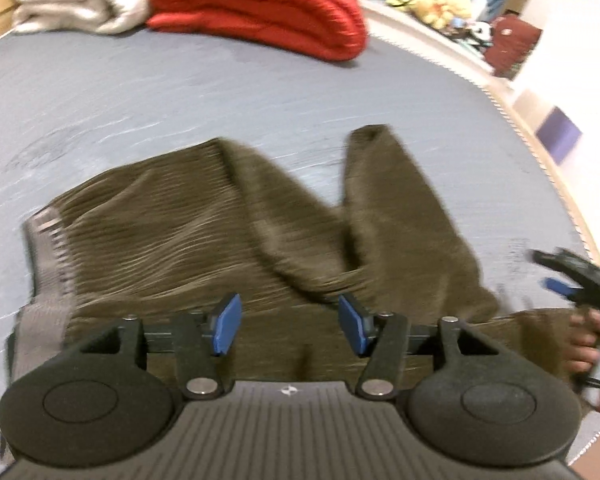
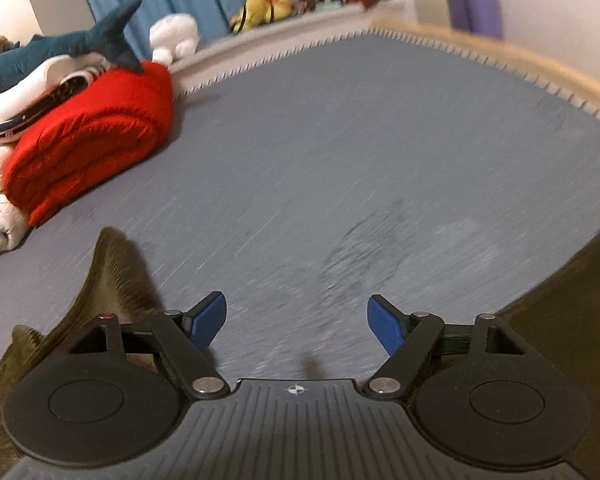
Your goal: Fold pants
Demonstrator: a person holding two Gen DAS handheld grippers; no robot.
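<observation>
Left wrist view: brown pants sprawl rumpled on the grey bed, waistband left, left gripper above them, blue pads apart, gripping nothing. Further right, right gripper gapes over bare sheet, red blanket behind.

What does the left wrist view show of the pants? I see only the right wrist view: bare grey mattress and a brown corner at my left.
Observer: The brown ribbed pants lie crumpled, one leg bent away.
Operator: Is the waistband visible?
Observer: Yes, a grey elastic waistband at the left edge.
Operator: Does the left gripper hold fabric?
Observer: No, the left gripper is open above the pants.
Operator: And mine?
Observer: The right gripper appears beside the pants, blurred.
</observation>
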